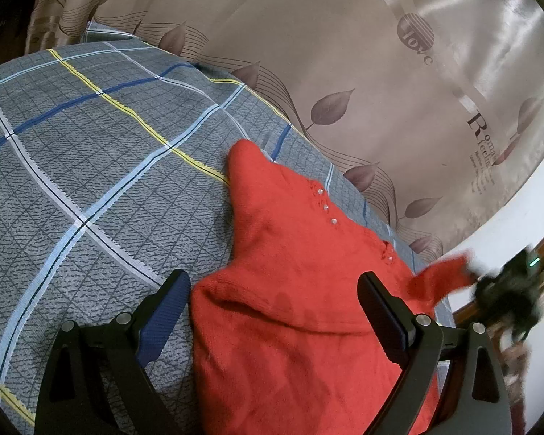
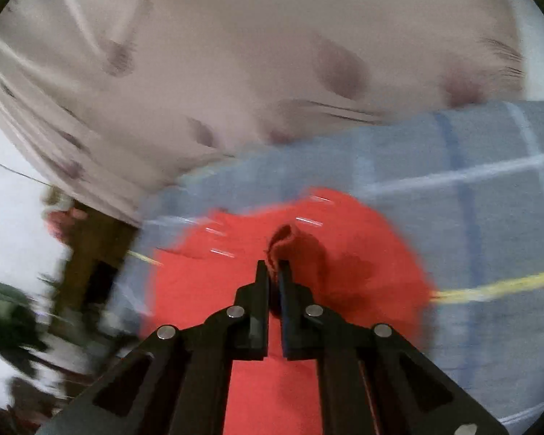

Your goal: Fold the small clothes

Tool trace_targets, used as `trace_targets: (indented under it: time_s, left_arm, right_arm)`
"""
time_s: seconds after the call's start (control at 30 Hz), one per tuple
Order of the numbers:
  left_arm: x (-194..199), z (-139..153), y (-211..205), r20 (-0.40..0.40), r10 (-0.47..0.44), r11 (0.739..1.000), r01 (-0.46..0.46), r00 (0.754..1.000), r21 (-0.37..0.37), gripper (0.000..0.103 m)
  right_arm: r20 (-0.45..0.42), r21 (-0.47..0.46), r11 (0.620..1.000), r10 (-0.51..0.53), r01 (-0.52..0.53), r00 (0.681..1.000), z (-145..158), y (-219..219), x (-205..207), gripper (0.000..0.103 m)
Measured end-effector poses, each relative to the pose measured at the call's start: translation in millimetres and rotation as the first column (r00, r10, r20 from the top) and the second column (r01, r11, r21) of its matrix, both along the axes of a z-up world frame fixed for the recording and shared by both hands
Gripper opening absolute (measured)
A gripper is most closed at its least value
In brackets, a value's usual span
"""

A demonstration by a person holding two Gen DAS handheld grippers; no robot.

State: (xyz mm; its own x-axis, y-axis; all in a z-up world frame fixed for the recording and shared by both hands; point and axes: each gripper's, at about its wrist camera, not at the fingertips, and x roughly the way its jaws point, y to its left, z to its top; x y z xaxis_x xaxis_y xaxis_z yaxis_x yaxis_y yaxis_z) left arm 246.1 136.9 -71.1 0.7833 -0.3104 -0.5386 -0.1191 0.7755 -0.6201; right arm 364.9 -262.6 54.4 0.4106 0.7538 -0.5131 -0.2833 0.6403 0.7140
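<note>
Right gripper (pinching) red sweater

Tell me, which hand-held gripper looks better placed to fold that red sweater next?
Right, probably. The right hand-held gripper is already shut on the red sweater's sleeve; the left hand-held gripper hangs open, holding nothing.

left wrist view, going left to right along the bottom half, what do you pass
plaid bedsheet → blue-padded finger → red sweater → black finger → stretched red sleeve → blurred right gripper
</note>
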Motion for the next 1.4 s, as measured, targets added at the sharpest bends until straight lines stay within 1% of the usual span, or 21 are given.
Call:
trace_targets:
  time_s: [0.03,0.07,0.1,0.13,0.17,0.2,0.23,0.3,0.33,0.43,0.67,0.87,0.97,1.0,1.03,1.07,1.1,1.13,1.17,1.3,1.4]
  left_arm:
    - [0.2,0.1,-0.2,0.000,0.000,1.000,0.000,1.000,0.000,0.093]
    - [0.3,0.1,-0.2,0.000,0.000,1.000,0.000,1.000,0.000,0.093]
    - [-0.1,0.1,0.3,0.000,0.001,1.000,-0.001,1.000,-0.001,0.093]
    - [-0.3,0.0,0.6,0.001,0.002,1.000,-0.002,1.000,-0.001,0.093]
    - [0.1,-0.4,-0.3,0.001,0.003,1.000,-0.003,1.000,0.000,0.093]
    - [-0.1,-0.6,-0.1,0.001,0.003,1.000,-0.003,1.000,-0.001,0.093]
    - [-0.1,-0.6,-0.5,0.001,0.003,1.000,-0.003,1.000,-0.001,0.093]
    - [0.0,-0.6,-0.6,-0.001,0.003,1.000,-0.003,1.000,0.001,0.093]
    - [0.1,-0.6,-0.7,-0.001,0.002,1.000,-0.002,1.000,0.001,0.094]
    - [-0.4,-1.0,-0.8,-0.002,0.002,1.000,-0.002,1.000,0.002,0.094]
    - [-0.3,-1.7,-1.7,-0.004,0.002,1.000,-0.002,1.000,0.005,0.094]
    - [-0.3,-2.1,-2.0,-0.004,0.003,1.000,-0.003,1.000,0.005,0.094]
    - [0.1,-1.9,-2.5,-0.006,0.004,1.000,-0.004,1.000,0.006,0.094]
    - [-0.3,-2.1,-2.1,-0.006,0.004,1.000,-0.004,1.000,0.007,0.094]
    - [0.0,-1.9,-2.4,-0.005,0.004,1.000,-0.004,1.000,0.006,0.094]
    - [-0.2,-2.0,-2.2,-0.005,0.004,1.000,-0.004,1.000,0.006,0.094]
    - [0.2,-1.8,-2.6,-0.005,0.004,1.000,-0.004,1.000,0.006,0.094]
    - [-0.6,-2.1,-1.9,-0.005,0.004,1.000,-0.004,1.000,0.006,0.094]
    - [0.1,-1.7,-2.7,-0.005,0.004,1.000,-0.004,1.000,0.005,0.094]
    - [0.3,-1.6,-2.9,-0.006,0.005,1.000,-0.005,1.000,0.006,0.094]
    - [0.3,-1.6,-2.8,-0.006,0.005,1.000,-0.005,1.000,0.006,0.094]
  right_arm:
    - [0.065,0.089,0.996,0.021,-0.027,0.998,24.0,6.1,-6.4,0.006]
    - [0.154,0.139,0.989,0.023,-0.044,0.988,47.4,8.1,-16.3,0.005]
    - [0.205,0.129,0.991,-0.001,-0.026,0.979,56.0,5.1,-21.2,0.004]
    - [0.204,0.097,0.995,-0.036,0.017,0.978,50.9,-1.2,-19.5,0.004]
    - [0.101,0.051,0.995,-0.085,0.080,0.991,23.0,-13.2,-7.0,0.004]
    - [-0.028,0.026,0.993,-0.119,0.119,0.993,-14.1,-26.5,3.7,0.004]
    - [-0.084,-0.008,0.991,-0.136,0.136,0.987,-34.8,-32.2,6.8,0.004]
    - [-0.175,-0.123,0.978,-0.187,0.167,0.967,-80.3,-49.6,8.0,0.005]
    - [-0.199,-0.116,0.977,-0.202,0.181,0.959,-91.4,-57.6,8.4,0.005]
    - [-0.188,-0.146,0.967,-0.236,0.211,0.953,-99.6,-72.4,9.3,0.005]
    - [-0.156,-0.201,0.964,-0.205,0.172,0.966,-86.7,-66.2,12.4,0.005]
    - [-0.201,-0.147,0.974,-0.199,0.171,0.959,-96.9,-83.4,18.0,0.009]
    - [-0.200,-0.098,0.980,-0.188,0.171,0.962,-91.6,-90.2,8.5,0.018]
    - [-0.197,-0.096,0.981,-0.184,0.167,0.963,-89.7,-89.4,5.4,0.033]
    - [-0.191,-0.108,0.981,-0.179,0.160,0.965,-87.8,-87.6,1.6,0.042]
    - [-0.182,-0.123,0.981,-0.171,0.150,0.968,-86.5,-84.5,-1.9,0.042]
    - [-0.169,-0.147,0.979,-0.165,0.141,0.972,-85.0,-81.0,-5.0,0.035]
    - [-0.158,-0.170,0.976,-0.165,0.138,0.974,-83.7,-77.6,-6.5,0.015]
    - [-0.149,-0.211,0.969,-0.165,0.131,0.975,-83.0,-74.3,-7.5,0.010]
    - [-0.158,-0.275,0.950,-0.197,0.149,0.967,-91.4,-80.2,-6.0,0.009]
    - [-0.206,-0.234,0.961,-0.196,0.146,0.959,-107.5,-90.5,-5.0,0.008]
